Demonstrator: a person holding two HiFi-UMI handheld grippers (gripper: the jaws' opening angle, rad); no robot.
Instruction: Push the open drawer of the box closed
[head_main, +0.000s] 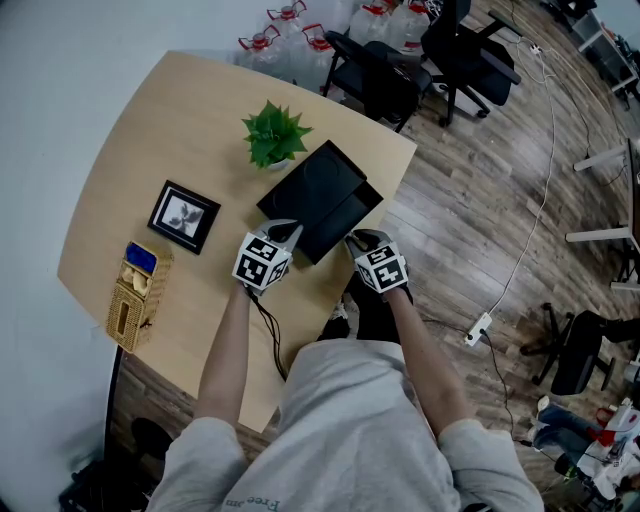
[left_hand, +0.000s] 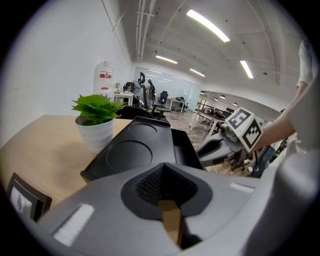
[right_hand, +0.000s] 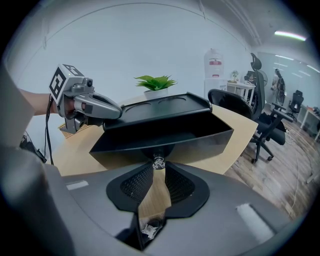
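Note:
A black box (head_main: 312, 185) lies on the wooden table (head_main: 180, 130), its drawer (head_main: 348, 222) pulled open toward me. In the right gripper view the drawer's front (right_hand: 165, 134) fills the middle, and its small shiny knob (right_hand: 158, 161) sits right at the tips of my right gripper (right_hand: 158, 168), whose jaws are shut with nothing between them. My left gripper (left_hand: 163, 167) is also shut and empty, beside the box's near left corner (left_hand: 90, 172). From the head view, the left gripper (head_main: 286, 234) and right gripper (head_main: 357, 241) flank the drawer's front.
A potted green plant (head_main: 274, 134) stands just behind the box. A black picture frame (head_main: 183, 216) and a wicker box (head_main: 137, 296) lie to the left. The table's edge runs close by the drawer on the right; office chairs (head_main: 380, 75) stand beyond.

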